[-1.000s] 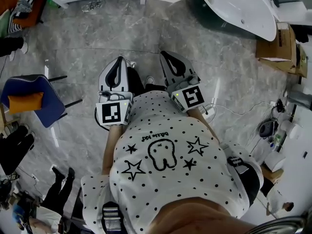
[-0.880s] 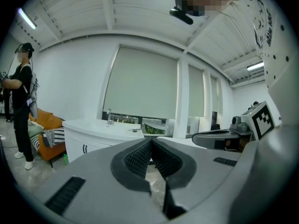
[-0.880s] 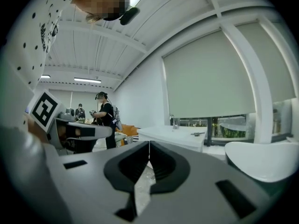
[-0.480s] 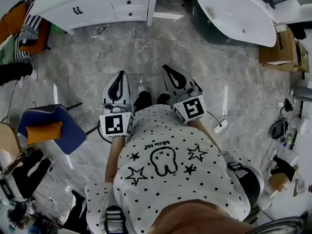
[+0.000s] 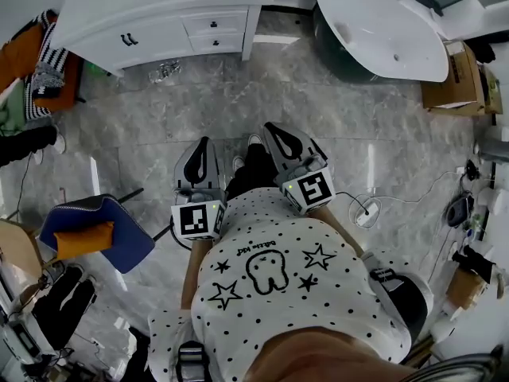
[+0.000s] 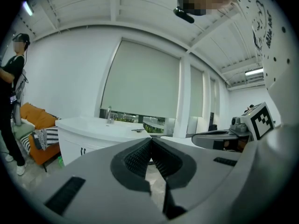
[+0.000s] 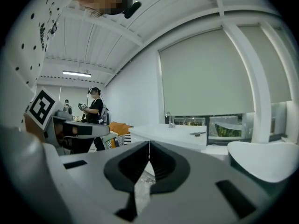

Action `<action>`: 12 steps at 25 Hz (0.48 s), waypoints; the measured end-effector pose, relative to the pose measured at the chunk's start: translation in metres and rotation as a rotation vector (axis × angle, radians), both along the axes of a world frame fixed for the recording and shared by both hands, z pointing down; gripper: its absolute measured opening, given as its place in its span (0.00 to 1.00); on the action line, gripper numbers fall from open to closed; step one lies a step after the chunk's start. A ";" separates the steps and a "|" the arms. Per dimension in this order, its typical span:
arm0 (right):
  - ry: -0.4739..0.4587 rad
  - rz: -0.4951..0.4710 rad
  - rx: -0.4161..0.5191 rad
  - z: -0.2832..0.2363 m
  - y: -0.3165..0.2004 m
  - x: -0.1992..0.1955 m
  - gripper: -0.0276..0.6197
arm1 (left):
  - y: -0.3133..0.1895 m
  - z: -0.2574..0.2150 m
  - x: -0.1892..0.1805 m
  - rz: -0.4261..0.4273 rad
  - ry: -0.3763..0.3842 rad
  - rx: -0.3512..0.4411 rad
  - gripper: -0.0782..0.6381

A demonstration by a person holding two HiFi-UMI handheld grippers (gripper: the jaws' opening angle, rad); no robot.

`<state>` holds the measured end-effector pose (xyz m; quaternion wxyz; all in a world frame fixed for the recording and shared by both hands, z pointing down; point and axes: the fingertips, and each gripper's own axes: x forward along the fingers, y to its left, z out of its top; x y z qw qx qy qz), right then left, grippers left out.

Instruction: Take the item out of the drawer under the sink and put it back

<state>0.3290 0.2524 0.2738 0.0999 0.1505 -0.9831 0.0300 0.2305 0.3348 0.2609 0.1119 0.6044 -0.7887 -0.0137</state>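
Closer now: vanity (image 5: 159, 14) has slid further into the head view, top left. Person is walking up to it, so the task has barely started. All drawers (image 5: 213, 24) shut, dark knobs; item not visible, my guess is inside one. Left gripper (image 5: 203, 143) and right gripper (image 5: 272, 130) held at chest over glossy grey marble floor (image 5: 334, 118). Smooth white oval tub (image 5: 382, 30) top right.
Left gripper view: ribbed black pads (image 6: 136, 157) pressed together, nothing between; vanity ahead, curved white top.
Right gripper view: jaws likewise closed, empty; chrome tap (image 7: 169, 119) on the vanity.
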 end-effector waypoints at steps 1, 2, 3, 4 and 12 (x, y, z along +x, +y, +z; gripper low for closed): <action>0.003 -0.002 0.000 -0.001 -0.003 -0.004 0.06 | -0.002 0.000 -0.005 -0.006 0.004 0.000 0.12; 0.005 -0.004 0.000 -0.002 -0.005 -0.009 0.06 | -0.004 0.000 -0.009 -0.011 0.006 0.001 0.12; 0.006 -0.006 0.000 -0.002 -0.008 -0.013 0.06 | -0.006 0.001 -0.014 -0.015 0.007 0.001 0.12; 0.008 -0.007 -0.001 -0.002 -0.011 -0.018 0.06 | -0.008 0.001 -0.019 -0.017 0.009 0.000 0.12; 0.008 -0.023 -0.005 0.003 -0.058 -0.060 0.06 | -0.057 0.004 -0.064 -0.029 0.010 0.001 0.12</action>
